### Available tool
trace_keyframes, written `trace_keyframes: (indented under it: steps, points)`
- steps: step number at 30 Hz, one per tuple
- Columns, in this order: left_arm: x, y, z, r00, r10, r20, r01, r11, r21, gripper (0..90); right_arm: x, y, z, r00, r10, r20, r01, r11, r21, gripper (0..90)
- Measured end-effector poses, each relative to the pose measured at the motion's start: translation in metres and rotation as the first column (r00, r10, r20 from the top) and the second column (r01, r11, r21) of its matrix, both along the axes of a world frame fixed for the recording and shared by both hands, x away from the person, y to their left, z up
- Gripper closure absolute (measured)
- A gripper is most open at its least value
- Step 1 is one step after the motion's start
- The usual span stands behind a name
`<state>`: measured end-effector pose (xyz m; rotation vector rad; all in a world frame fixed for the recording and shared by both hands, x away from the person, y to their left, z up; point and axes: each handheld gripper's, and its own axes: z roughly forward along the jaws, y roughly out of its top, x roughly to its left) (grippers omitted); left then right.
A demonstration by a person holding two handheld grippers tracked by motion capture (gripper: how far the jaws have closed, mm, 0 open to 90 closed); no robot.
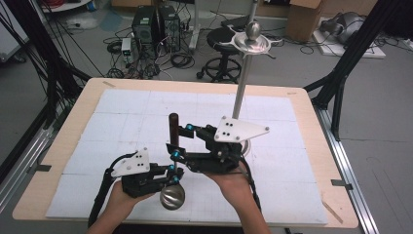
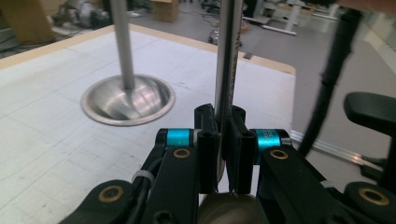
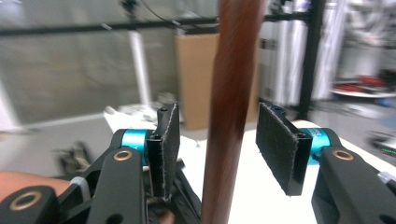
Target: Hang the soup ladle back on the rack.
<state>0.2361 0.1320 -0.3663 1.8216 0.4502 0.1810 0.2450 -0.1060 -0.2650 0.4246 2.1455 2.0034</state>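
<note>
At the bottom of the high view, the left hand-held gripper sits low and left of centre, its jaws clamped on the thin metal stem of a ladle, whose shiny bowl hangs just below the jaws near the front edge of the surface. In the left gripper view the same stem rises straight up from between the closed pads, and the rounded bowl peeks in at the bottom edge.

Just right of it, around the middle of the high view, the right hand-held gripper reaches left toward the ladle's dark brown handle, which stands upright. In the right gripper view the handle runs top to bottom between the two pads, which stand apart, clear of it on both sides.

Farther back, right of centre, a metal stand rises from the surface, its round base showing at the upper left of the left gripper view.
</note>
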Motion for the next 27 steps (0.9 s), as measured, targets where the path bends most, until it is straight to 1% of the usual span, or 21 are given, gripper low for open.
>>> trace_keyframes:
  steps: [2, 3, 5, 7, 9, 10, 11, 13, 16, 17, 18, 19, 20, 21, 23, 25, 26, 27]
  points:
    - [0.000, 0.000, 0.002, 0.9995, 0.029, 0.012, -0.029, 0.9995, 0.012, 83.9, -0.003, 0.004, -0.002, 0.9988, -0.048, 0.005, 0.048, 0.999, -0.020, 49.8]
    - [0.000, -0.001, 0.002, 0.9990, 0.041, 0.016, -0.041, 0.9991, 0.012, 83.8, -0.004, 0.006, -0.003, 0.9980, -0.063, 0.002, 0.063, 0.998, -0.029, 50.2]
    - [-0.001, -0.001, 0.003, 0.9983, 0.054, 0.021, -0.055, 0.9984, 0.016, 83.9, -0.004, 0.008, -0.005, 0.9970, -0.077, -0.007, 0.077, 0.996, -0.037, 51.5]
    - [-0.001, -0.002, 0.004, 0.9976, 0.066, 0.023, -0.066, 0.9976, 0.017, 83.8, -0.003, 0.010, -0.008, 0.9950, -0.098, -0.017, 0.098, 0.994, -0.043, 54.8]
    - [-0.001, -0.004, 0.005, 0.9973, 0.073, 0.012, -0.073, 0.9971, 0.024, 83.8, -0.003, 0.011, -0.009, 0.9944, -0.105, -0.011, 0.105, 0.993, -0.047, 61.3]
    - [-0.001, -0.005, 0.005, 0.9972, 0.074, 0.006, -0.074, 0.9968, 0.031, 83.8, -0.004, 0.011, -0.009, 0.9938, -0.110, -0.011, 0.110, 0.993, -0.047, 62.6]
    - [-0.001, -0.005, 0.005, 0.9972, 0.074, 0.010, -0.074, 0.9966, 0.038, 83.8, -0.004, 0.010, -0.009, 0.9928, -0.120, -0.010, 0.119, 0.992, -0.045, 66.0]
    - [-0.002, -0.006, 0.004, 0.9973, 0.072, 0.012, -0.073, 0.9966, 0.038, 83.8, -0.004, 0.009, -0.009, 0.9929, -0.119, -0.007, 0.119, 0.992, -0.043, 70.5]
    - [-0.002, -0.008, 0.003, 0.9980, 0.062, 0.010, -0.062, 0.9977, 0.027, 83.7, -0.004, 0.007, -0.008, 0.9936, -0.112, -0.017, 0.111, 0.993, -0.039, 71.9]
    - [-0.001, -0.009, 0.003, 0.9986, 0.053, 0.006, -0.053, 0.9983, 0.023, 83.6, -0.004, 0.007, -0.008, 0.9946, -0.101, -0.024, 0.100, 0.994, -0.036, 72.4]
    - [0.000, -0.009, 0.003, 0.9994, 0.036, -0.001, -0.036, 0.9991, 0.021, 83.3, -0.004, 0.006, -0.008, 0.9957, -0.088, -0.027, 0.087, 0.996, -0.035, 72.7]
    - [0.001, -0.009, 0.002, 0.9998, 0.011, -0.015, -0.011, 0.9999, 0.008, 82.1, -0.004, 0.006, -0.008, 0.9965, -0.079, -0.028, 0.078, 0.996, -0.036, 72.8]
    - [0.002, -0.008, 0.002, 0.9998, -0.002, -0.019, 0.002, 1.0000, -0.003, 75.2, -0.003, 0.005, -0.008, 0.9970, -0.072, -0.028, 0.071, 0.997, -0.035, 72.9]
    - [0.002, -0.007, 0.002, 0.9997, -0.008, -0.022, 0.008, 1.0000, -0.004, 67.1, -0.003, 0.003, -0.008, 0.9971, -0.070, -0.030, 0.069, 0.997, -0.034, 73.0]
    - [0.003, -0.003, 0.002, 0.9999, -0.007, -0.012, 0.007, 0.9999, -0.011, 59.9, -0.001, -0.003, -0.006, 0.9970, -0.075, -0.020, 0.074, 0.997, -0.032, 73.0]
    - [0.004, 0.001, 0.001, 1.0000, 0.000, -0.009, 0.000, 0.9996, -0.030, 51.6, 0.001, -0.010, -0.005, 0.9968, -0.076, -0.025, 0.075, 0.997, -0.017, 73.1]
    - [0.005, 0.006, 0.000, 1.0000, -0.006, -0.007, 0.006, 0.9987, -0.050, 48.4, 0.003, -0.014, -0.004, 0.9970, -0.073, -0.026, 0.073, 0.997, -0.010, 73.1]
    - [0.005, 0.008, 0.000, 1.0000, -0.008, 0.000, 0.008, 0.9983, -0.058, 46.4, 0.005, -0.019, -0.002, 0.9969, -0.072, -0.033, 0.072, 0.997, 0.001, 73.0]
